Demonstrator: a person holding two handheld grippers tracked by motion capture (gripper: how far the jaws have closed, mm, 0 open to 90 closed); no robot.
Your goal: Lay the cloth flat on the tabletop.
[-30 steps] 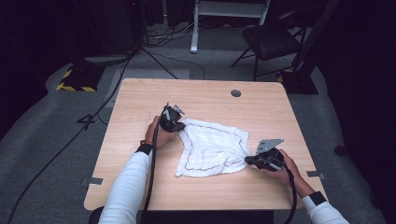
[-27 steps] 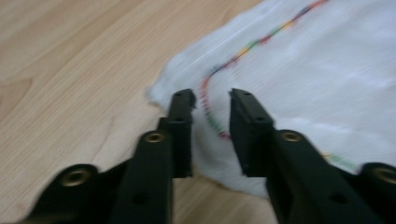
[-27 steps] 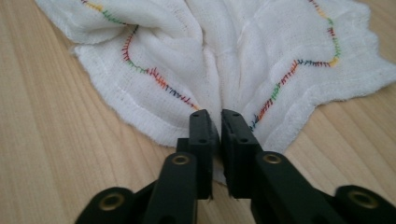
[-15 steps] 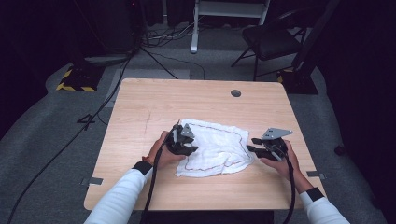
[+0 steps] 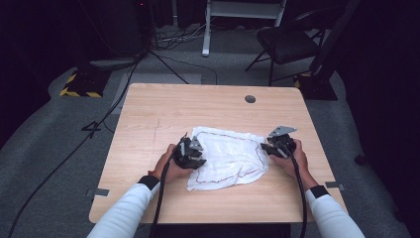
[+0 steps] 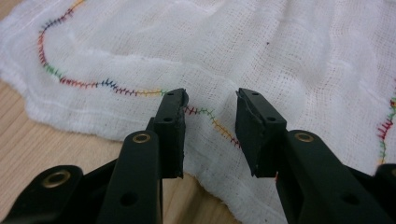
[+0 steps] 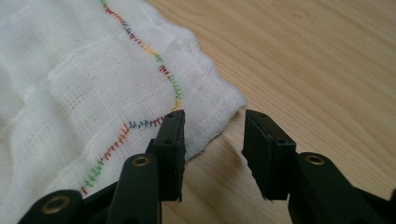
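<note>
Since a second ago the left gripper (image 5: 190, 152) has carried the white gauze cloth with rainbow stitching (image 5: 228, 156) from ten o'clock inward, and both it and the right gripper (image 5: 277, 145) now sit released, fingers apart, suggesting a fold just laid on the wooden table (image 5: 163, 109).

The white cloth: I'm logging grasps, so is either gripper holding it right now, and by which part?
Nothing is held. The left gripper is open over the white cloth at its stitched hem; the right gripper is open at a corner.
</note>
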